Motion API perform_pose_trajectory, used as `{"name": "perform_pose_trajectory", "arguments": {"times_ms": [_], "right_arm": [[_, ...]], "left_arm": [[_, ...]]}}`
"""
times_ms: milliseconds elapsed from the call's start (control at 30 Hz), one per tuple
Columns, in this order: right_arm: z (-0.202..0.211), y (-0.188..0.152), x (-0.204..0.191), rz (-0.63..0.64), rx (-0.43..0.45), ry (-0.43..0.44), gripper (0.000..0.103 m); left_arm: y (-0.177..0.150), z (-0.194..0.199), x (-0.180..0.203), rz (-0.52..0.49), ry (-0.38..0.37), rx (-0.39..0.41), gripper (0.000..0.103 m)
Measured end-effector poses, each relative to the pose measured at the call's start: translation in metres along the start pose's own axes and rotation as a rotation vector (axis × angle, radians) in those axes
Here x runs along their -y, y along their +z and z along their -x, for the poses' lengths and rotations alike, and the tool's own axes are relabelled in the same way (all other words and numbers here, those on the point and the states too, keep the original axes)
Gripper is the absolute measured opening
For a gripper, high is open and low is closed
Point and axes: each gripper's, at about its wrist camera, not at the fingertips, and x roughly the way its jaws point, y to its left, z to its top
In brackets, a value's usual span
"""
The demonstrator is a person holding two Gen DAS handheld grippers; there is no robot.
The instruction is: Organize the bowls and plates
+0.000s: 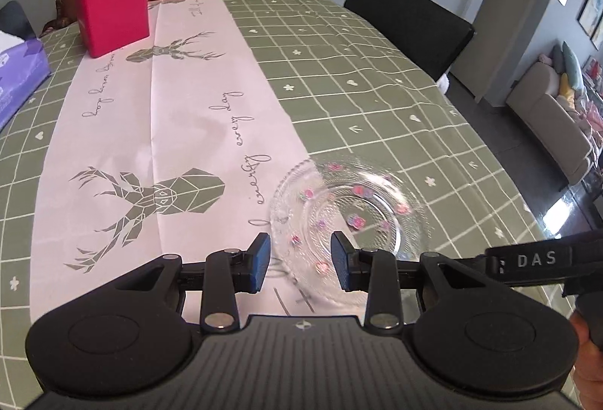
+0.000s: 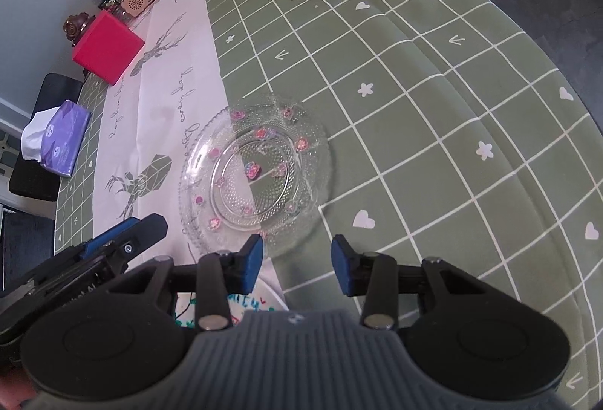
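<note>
You're closing on the glass plate (image 2: 256, 176), which sits on the tabletop (image 2: 433, 146) straddling the white runner's edge. Both hand-held grippers, left (image 1: 300, 263) and right (image 2: 297, 265), are released and empty (another plate (image 2: 260, 302) lies under the right). Next: straddle the near rim; open room on the right.

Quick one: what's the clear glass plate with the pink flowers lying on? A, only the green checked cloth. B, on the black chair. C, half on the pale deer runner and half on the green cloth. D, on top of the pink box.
C: the glass plate lies flat across the seam, one side over the deer runner and the other over the green cloth.
</note>
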Motion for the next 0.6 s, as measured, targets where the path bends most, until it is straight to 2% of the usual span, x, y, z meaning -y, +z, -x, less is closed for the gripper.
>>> {"name": "perform_pose_trajectory", "arguments": {"times_ms": [333,367,600], "right_arm": [[-0.023,0.017,0.009,-0.001,0.008,-0.022,0.030],[-0.024,0.018,0.009,0.002,0.014,-0.018,0.026],[-0.027,0.020,0.010,0.031,0.033,-0.007,0.017]], "left_arm": [[0.007,-0.036,-0.016,0.074,-0.033,0.005,0.040],[0.008,-0.039,-0.016,0.080,-0.035,0.005,0.039],[0.005,-0.048,-0.018,0.089,-0.025,0.014,0.018]]}}
